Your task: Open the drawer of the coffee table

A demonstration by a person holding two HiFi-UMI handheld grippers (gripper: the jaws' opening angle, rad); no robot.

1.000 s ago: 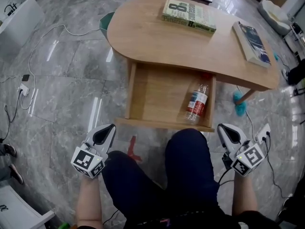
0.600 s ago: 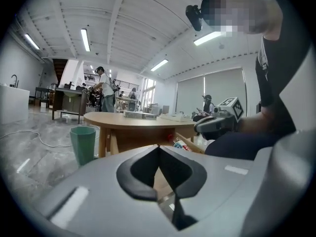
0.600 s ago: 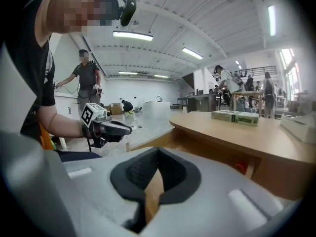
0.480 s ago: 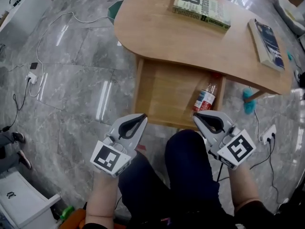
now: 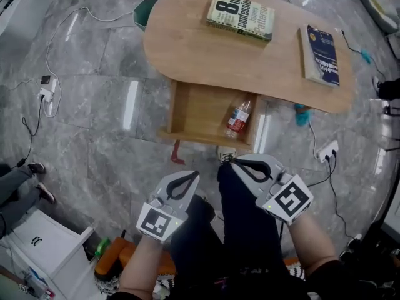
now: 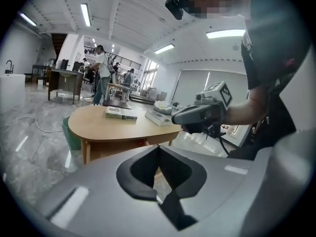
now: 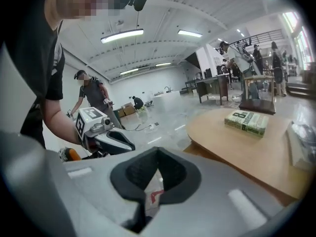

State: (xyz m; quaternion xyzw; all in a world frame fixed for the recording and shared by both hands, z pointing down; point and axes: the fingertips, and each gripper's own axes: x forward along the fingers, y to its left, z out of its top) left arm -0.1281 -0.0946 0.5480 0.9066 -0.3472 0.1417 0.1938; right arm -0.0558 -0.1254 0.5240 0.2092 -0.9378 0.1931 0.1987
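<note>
Drawer [image 5: 199,114] open under the desk [image 5: 200,49].
Desk top hides the drawer's rear and the bottle's [image 5: 237,119] top end; left hand-held gripper [image 5: 193,177] and right hand-held gripper [image 5: 234,163], both pressed together and empty, hang before the desk.

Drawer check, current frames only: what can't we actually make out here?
- Rear of the drawer: head view, the table top covers it.
- Drawer front and any handle: head view, seen from above, so only its top edge shows.
- Bottle label: head view, too small to read.
- Blue book cover text: head view, too small to read.
</note>
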